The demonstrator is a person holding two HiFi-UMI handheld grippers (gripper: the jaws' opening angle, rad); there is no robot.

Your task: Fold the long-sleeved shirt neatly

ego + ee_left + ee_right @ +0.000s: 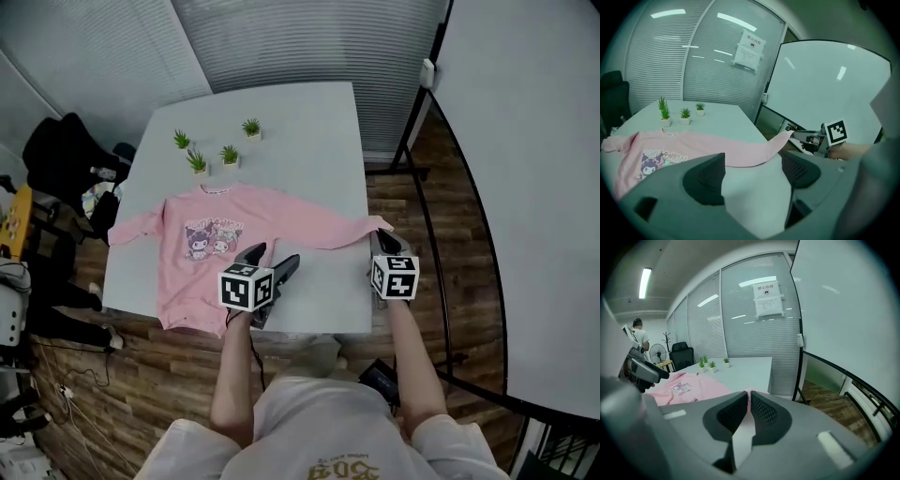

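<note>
Both forearms reach out from the near side of the desk (300, 141). The left tongs (273, 255) tilt down over the shirt's (206, 258) near right corner, jaws wide apart with nothing between them. The right tongs (382, 236) are at the desk's right edge, jaws pinched together on the cuff of the sleeve (328, 228), which is raised off the desk. The pink shirt lies flat, print up, on the near left part of the desk. Far side: four small pots (229, 159), a green plant in each.
</note>
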